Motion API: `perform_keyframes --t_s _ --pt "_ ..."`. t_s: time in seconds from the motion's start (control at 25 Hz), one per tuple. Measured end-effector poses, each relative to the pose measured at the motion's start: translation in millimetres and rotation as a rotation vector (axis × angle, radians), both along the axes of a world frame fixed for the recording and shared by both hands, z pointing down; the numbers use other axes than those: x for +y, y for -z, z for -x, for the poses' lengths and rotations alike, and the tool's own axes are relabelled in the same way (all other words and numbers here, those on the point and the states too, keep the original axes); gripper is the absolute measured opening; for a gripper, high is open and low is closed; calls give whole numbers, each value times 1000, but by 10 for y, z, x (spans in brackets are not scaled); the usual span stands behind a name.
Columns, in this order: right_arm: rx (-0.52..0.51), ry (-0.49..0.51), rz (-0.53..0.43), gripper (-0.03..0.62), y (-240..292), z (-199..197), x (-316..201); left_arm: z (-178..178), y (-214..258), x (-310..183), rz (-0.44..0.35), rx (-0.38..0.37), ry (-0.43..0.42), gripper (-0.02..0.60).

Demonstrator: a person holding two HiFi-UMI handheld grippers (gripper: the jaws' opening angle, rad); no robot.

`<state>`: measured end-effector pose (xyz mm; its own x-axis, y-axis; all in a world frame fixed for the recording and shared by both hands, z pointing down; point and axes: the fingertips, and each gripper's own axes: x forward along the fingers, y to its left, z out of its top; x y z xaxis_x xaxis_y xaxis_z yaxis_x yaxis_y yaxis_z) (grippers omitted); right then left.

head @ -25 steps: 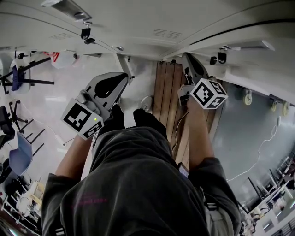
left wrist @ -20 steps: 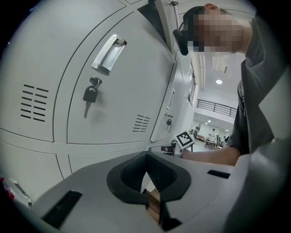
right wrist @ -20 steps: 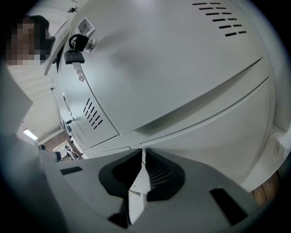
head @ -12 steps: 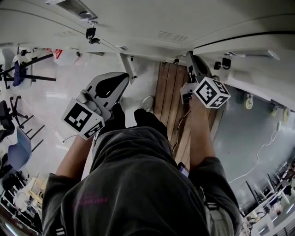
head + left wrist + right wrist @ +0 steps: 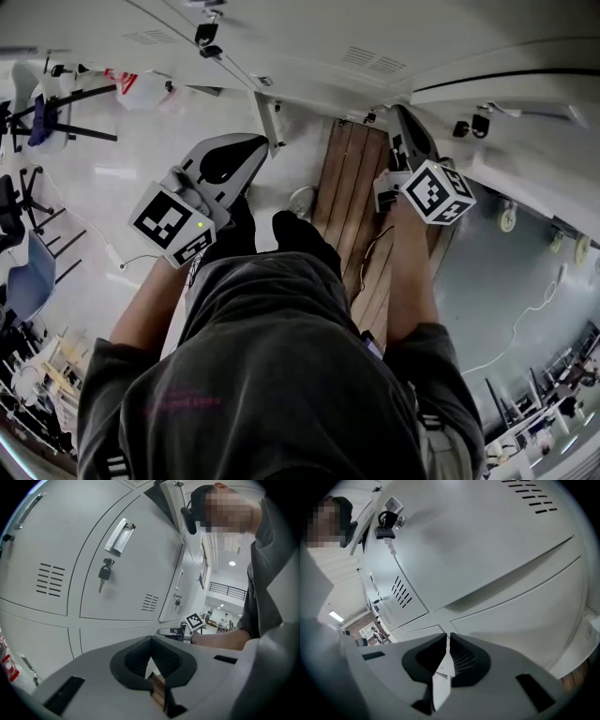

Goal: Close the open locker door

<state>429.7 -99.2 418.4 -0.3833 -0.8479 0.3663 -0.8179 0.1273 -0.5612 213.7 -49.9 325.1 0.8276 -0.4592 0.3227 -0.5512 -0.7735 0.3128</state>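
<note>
Lockers of pale grey sheet metal [image 5: 117, 597] fill both gripper views. In the head view the open pale grey locker door [image 5: 269, 120] juts edge-on from the far bank. It lies between the two grippers, just to the right of the left gripper [image 5: 251, 143]; whether they touch I cannot tell.

In the left gripper view that door [image 5: 172, 588] hangs slightly ajar to the right, and a small dark key [image 5: 104, 573] dangles from the lock of the shut door nearer the camera. The left gripper's [image 5: 150, 641] tongs are pressed together at the tips, with nothing between them.

The right gripper [image 5: 401, 120] points at the bank above a slatted brown wooden bench [image 5: 349, 192]. Its [image 5: 447, 637] tongs are drawn together to a thin slit, also empty, facing a closed locker front with a black-headed key [image 5: 386, 528] in its lock.
</note>
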Motion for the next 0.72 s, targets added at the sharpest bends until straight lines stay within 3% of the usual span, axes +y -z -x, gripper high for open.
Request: perform_keyframes --t_s 0.4,0.72 --pt "10 100 30 35 -158 398 353 226 -258 199 45 -10 41 8" --pt "36 99 60 35 -290 752 581 430 -471 264 77 8 -10 8"
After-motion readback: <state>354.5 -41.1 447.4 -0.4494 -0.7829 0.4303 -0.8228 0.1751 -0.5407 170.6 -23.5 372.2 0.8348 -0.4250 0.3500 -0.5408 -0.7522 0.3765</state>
